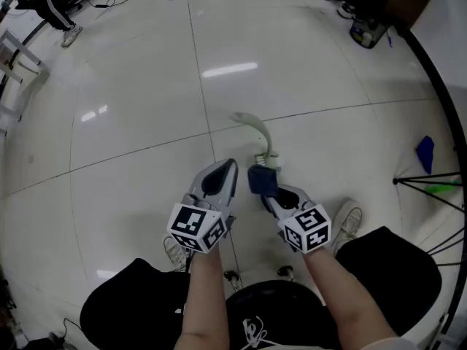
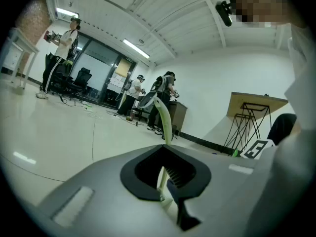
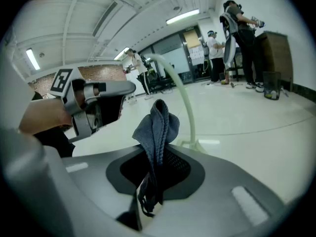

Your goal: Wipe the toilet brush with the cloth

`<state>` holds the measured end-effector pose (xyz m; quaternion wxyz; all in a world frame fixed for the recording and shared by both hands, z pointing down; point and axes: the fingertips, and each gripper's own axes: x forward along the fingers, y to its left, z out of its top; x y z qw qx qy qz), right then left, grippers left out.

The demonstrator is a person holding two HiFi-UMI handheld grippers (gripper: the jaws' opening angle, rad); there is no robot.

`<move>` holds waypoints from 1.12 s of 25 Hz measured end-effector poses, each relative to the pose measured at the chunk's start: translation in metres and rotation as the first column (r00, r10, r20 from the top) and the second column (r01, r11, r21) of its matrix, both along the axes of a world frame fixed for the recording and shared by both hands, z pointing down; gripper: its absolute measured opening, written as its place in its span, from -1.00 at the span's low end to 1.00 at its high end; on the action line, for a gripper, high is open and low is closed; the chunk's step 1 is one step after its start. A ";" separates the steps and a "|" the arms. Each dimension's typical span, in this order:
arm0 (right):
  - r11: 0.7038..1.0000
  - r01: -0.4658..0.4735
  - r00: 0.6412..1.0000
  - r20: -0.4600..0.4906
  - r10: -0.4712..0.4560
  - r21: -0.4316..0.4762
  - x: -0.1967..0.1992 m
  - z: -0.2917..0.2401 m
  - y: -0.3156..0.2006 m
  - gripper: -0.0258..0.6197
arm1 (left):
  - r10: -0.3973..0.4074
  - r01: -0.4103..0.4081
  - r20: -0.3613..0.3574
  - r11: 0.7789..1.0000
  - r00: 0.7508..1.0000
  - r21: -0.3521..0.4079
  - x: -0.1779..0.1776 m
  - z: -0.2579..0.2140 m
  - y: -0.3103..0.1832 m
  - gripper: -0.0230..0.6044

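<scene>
My right gripper has its jaws clamped on the cloth; the left gripper has its jaws together, empty. With nothing holding it, the toilet brush may topple when wiped.

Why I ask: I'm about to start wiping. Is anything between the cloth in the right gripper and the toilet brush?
Nothing visible does. The cloth, clamped in the right gripper, faces the toilet brush with only floor between them. The left gripper sits off to the left, out of the path.
</scene>
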<state>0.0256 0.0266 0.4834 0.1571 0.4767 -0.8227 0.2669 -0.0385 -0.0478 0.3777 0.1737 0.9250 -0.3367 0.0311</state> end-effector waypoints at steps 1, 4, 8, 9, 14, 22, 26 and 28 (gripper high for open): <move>1.000 0.021 1.000 -0.002 -0.021 -0.021 -0.006 0.015 0.000 -0.71 | 0.013 -0.013 0.014 1.000 1.000 0.006 0.002 0.012 -0.001 -0.91; 0.995 0.066 0.998 -0.001 -0.066 -0.075 -0.017 0.055 -0.008 -0.71 | 0.057 -0.057 0.051 0.998 0.997 0.003 0.011 0.052 -0.006 -0.91; 0.984 0.108 0.994 -0.001 -0.109 -0.140 -0.022 0.100 -0.019 -0.71 | 0.148 -0.144 0.124 0.989 0.981 -0.042 0.034 0.110 -0.012 -0.91; 0.981 0.117 0.993 0.003 -0.118 -0.155 -0.022 0.110 -0.021 -0.71 | 0.170 -0.164 0.146 0.985 0.975 -0.050 0.040 0.122 -0.014 -0.91; 0.972 0.140 0.990 0.052 -0.133 -0.189 -0.020 0.136 -0.032 -0.71 | 0.193 -0.178 0.147 0.978 0.970 -0.110 0.055 0.155 -0.029 -0.91; 0.971 0.122 0.990 0.091 -0.105 -0.208 -0.004 0.146 -0.035 -0.70 | 0.231 -0.203 0.155 0.963 0.960 -0.178 0.072 0.184 -0.025 -0.91; 0.974 0.059 0.996 0.084 -0.041 -0.218 0.025 0.148 -0.035 -0.70 | 0.243 -0.211 0.169 0.959 0.955 -0.189 0.074 0.185 -0.027 -0.91; 0.974 0.023 0.997 0.072 -0.007 -0.226 0.044 0.150 -0.034 -0.70 | 0.242 -0.207 0.177 0.959 0.954 -0.194 0.073 0.186 -0.027 -0.91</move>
